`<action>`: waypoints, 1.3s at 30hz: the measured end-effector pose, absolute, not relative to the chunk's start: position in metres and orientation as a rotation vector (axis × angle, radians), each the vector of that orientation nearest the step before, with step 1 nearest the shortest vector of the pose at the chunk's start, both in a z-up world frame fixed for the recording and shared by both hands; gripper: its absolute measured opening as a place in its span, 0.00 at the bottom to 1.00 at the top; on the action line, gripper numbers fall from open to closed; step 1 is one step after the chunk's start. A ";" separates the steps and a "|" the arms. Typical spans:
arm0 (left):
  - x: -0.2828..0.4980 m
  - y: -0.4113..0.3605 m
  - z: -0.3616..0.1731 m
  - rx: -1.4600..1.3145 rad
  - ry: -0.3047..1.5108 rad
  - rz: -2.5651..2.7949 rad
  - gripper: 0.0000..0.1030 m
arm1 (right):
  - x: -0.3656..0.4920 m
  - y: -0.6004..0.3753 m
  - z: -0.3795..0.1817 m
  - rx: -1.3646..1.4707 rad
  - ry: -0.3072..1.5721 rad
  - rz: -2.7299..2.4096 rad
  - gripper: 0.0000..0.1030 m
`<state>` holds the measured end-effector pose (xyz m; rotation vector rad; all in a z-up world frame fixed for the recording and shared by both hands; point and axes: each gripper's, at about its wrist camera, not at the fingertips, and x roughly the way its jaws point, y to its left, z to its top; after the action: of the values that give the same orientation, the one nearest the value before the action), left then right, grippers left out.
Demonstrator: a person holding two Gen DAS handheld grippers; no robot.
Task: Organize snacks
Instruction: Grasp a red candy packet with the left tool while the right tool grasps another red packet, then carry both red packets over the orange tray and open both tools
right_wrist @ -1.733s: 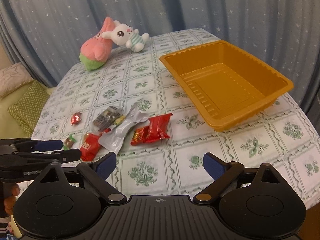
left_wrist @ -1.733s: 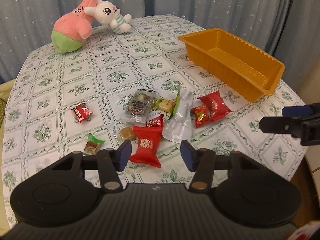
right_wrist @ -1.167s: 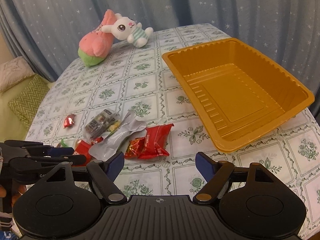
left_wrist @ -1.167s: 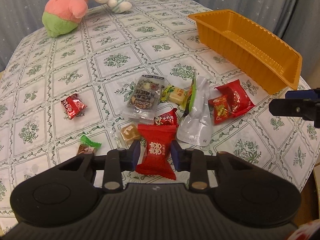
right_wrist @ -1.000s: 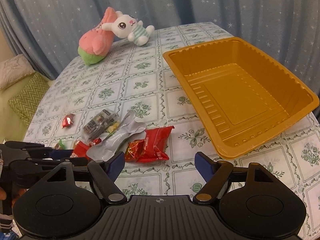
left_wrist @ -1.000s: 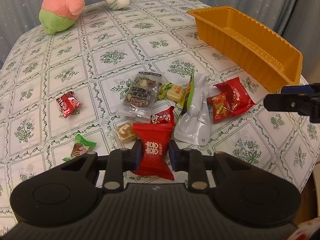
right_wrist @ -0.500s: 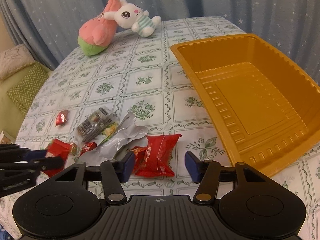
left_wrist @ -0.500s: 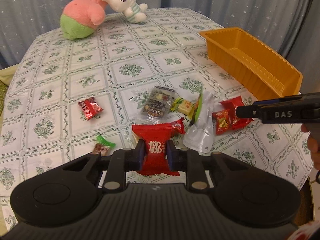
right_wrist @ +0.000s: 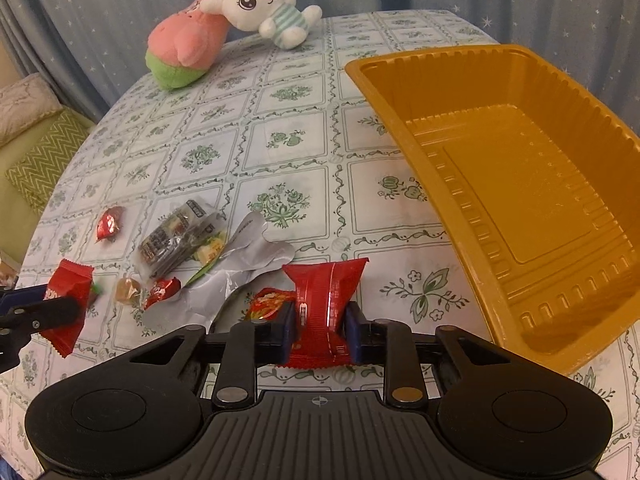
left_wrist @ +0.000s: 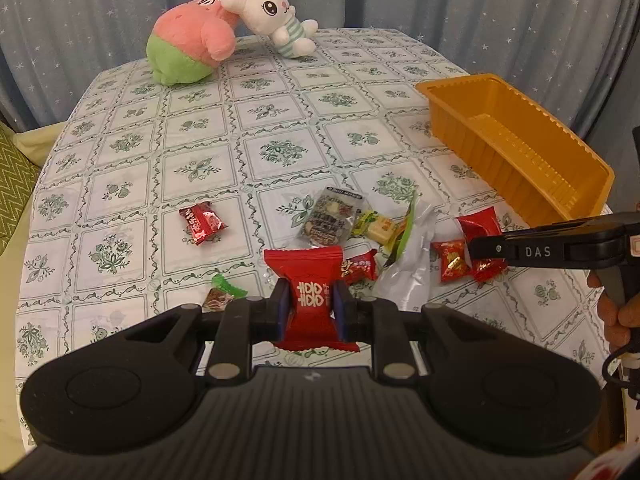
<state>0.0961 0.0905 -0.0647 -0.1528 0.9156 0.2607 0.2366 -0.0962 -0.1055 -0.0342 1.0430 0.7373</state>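
Tablecloth [right_wrist: 280,160]; red packet [right_wrist: 322,312] between right gripper [right_wrist: 320,334] pads.

Right gripper [right_wrist: 320,330]: jaws closing, pads pressed on a red snack packet [right_wrist: 325,300] between them.
Orange tray [right_wrist: 532,184]: empty, toward the bench's right edge.
Snack pile: silver pouch [right_wrist: 248,268], clear packet of dark sweets [right_wrist: 176,240], small red candies, near the bench's [right_wrist: 280,152] front-left.
Left gripper [right_wrist: 44,312]: at left, gripping a red packet with white print [right_wrist: 68,304].
Plush toys: pink star [right_wrist: 188,40] and white rabbit [right_wrist: 264,10], far edge.
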 end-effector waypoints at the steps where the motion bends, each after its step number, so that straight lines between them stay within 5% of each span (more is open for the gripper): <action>1: 0.097 0.088 -0.063 -0.152 0.911 0.259 0.20 | 0.237 -0.099 -0.102 -0.023 1.042 0.742 0.23; 20: 0.164 0.008 -0.023 -0.124 0.816 0.148 0.20 | 0.271 -0.197 -0.032 0.076 0.939 0.766 0.21; 39: 0.279 -0.107 -0.036 -0.134 0.831 0.043 0.20 | 0.352 -0.274 -0.042 0.059 0.931 0.701 0.21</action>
<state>0.2793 -0.1071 -0.0359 -0.1340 0.8315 0.0427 0.3515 -0.2741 -0.0417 0.0589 0.9309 0.7007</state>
